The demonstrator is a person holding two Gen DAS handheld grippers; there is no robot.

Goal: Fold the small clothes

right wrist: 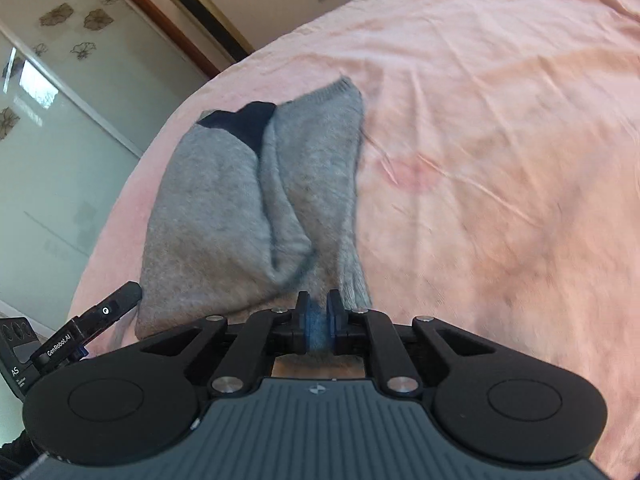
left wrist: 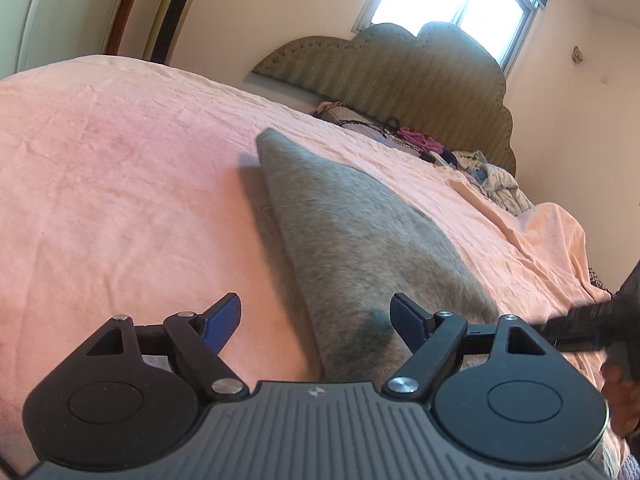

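A small grey knit garment point(left wrist: 352, 232) lies on the pink bedsheet point(left wrist: 120, 184), folded lengthwise. In the right wrist view the grey garment point(right wrist: 224, 208) shows a dark navy patch point(right wrist: 250, 122) at its far end. My right gripper point(right wrist: 318, 312) is shut on a pinch of grey fabric at the garment's near end, and the cloth rises from the bed into the pads. My left gripper point(left wrist: 316, 308) stands open just above the near left edge of the garment, with nothing pressed between its fingers. Part of the right gripper's body point(left wrist: 592, 320) shows blurred at the right edge.
A pile of loose clothes point(left wrist: 480, 168) lies at the head of the bed below the padded headboard point(left wrist: 400, 80). A gold floor-standing unit point(right wrist: 208, 16) and a glass sliding door point(right wrist: 60, 120) stand beyond the bed's far edge. A person's hand point(left wrist: 620, 396) is at the right.
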